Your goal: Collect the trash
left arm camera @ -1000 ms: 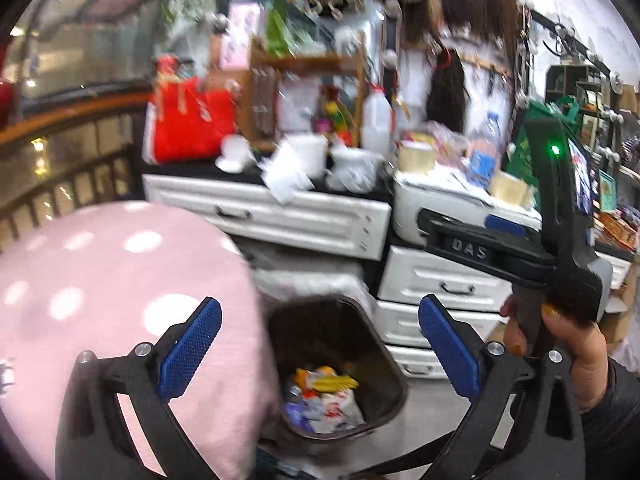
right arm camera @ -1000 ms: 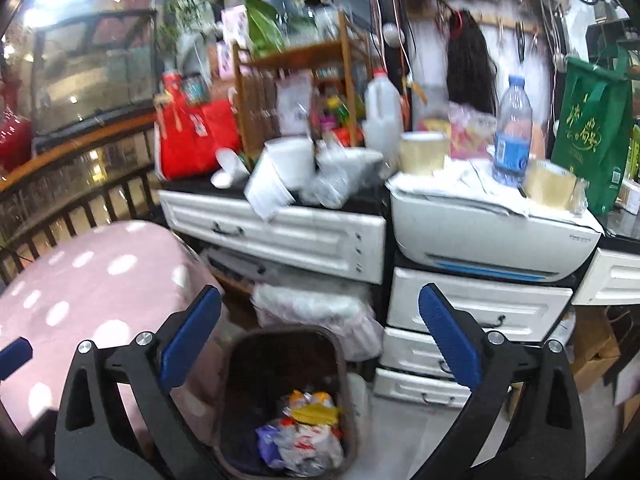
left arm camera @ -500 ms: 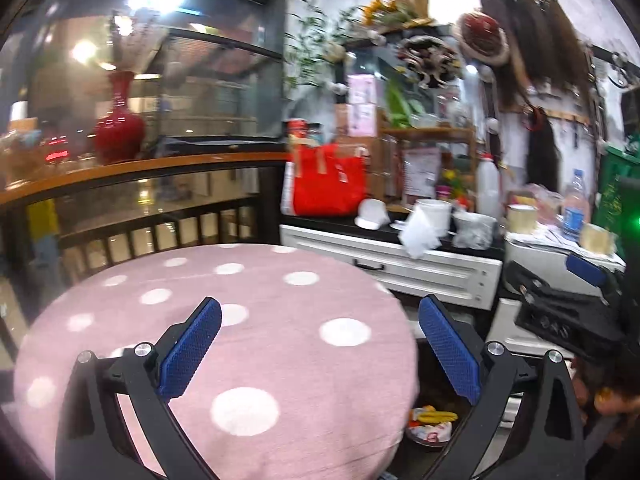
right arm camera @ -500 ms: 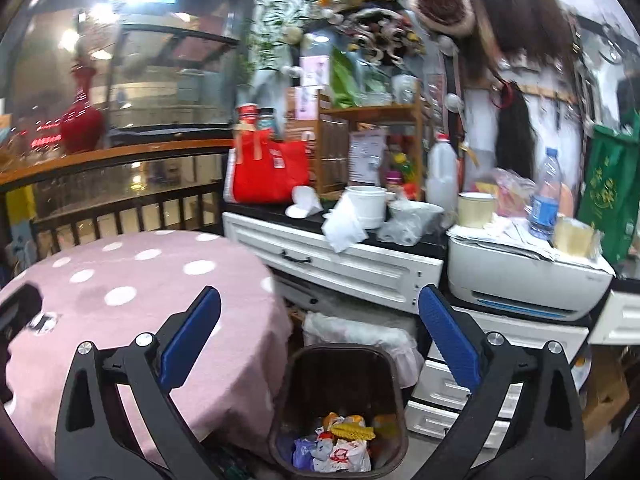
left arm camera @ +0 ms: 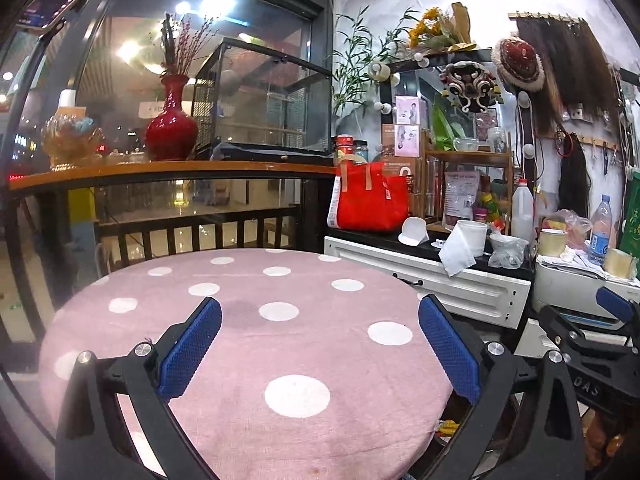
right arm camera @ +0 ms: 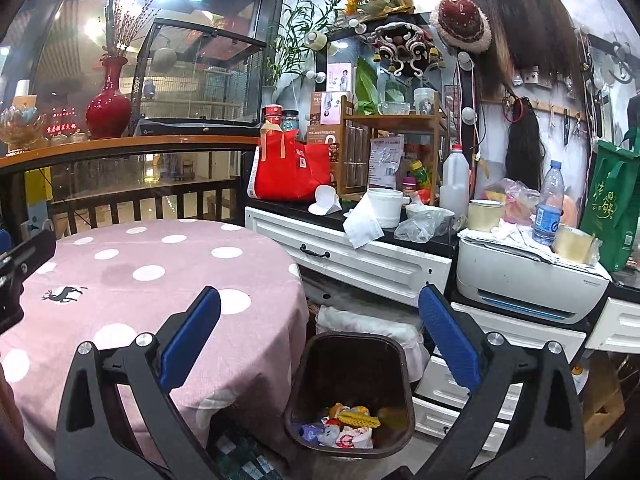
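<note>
Both grippers are wide open and hold nothing: the left gripper (left arm camera: 319,350) hangs over the pink dotted surface (left arm camera: 248,344), the right gripper (right arm camera: 319,350) above the brown bin (right arm camera: 394,420) just beside it. Wrappers (right arm camera: 348,426) already lie in the bin. With no trash visible on the cloth, collecting looks nearly finished; the next move calls for scanning for leftovers.

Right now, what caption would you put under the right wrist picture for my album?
Open right gripper hangs above a brown trash bin holding wrappers, beside the pink polka-dot table.
</note>
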`<state>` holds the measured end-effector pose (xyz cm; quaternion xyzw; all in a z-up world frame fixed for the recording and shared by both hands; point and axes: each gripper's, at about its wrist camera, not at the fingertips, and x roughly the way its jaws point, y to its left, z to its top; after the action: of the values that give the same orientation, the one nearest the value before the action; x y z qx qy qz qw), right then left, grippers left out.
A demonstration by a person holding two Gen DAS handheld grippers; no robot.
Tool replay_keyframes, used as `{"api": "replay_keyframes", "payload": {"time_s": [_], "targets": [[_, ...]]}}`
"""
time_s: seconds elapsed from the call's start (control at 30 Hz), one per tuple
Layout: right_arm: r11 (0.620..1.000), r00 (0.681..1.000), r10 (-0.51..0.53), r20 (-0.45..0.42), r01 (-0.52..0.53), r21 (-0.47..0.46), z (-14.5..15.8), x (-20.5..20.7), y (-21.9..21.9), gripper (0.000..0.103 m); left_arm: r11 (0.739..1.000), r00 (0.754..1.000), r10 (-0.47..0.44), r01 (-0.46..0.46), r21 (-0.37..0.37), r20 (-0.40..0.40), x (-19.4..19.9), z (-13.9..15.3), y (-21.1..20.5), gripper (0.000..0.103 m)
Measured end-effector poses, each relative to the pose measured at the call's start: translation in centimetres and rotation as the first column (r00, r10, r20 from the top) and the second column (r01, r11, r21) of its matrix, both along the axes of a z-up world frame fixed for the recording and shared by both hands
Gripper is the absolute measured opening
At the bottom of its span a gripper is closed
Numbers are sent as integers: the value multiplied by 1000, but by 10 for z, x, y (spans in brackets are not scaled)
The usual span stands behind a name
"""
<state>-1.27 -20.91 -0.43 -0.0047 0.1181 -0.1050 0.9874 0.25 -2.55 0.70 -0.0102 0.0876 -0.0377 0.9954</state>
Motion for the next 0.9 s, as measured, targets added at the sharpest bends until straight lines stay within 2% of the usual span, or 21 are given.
{"api": "replay_keyframes", "payload": {"time_s": [0.23, 0.9], "targets": [[999, 1000, -9, -5, 9, 43, -2, 0, -8, 98, 1000, 1000, 24, -24, -8, -11, -1, -2, 4, 97], [999, 1000, 3, -23, -2, 48, -7, 4, -11, 98, 999, 999, 32, -33, -25, -43, 1, -5, 9, 97]]}}
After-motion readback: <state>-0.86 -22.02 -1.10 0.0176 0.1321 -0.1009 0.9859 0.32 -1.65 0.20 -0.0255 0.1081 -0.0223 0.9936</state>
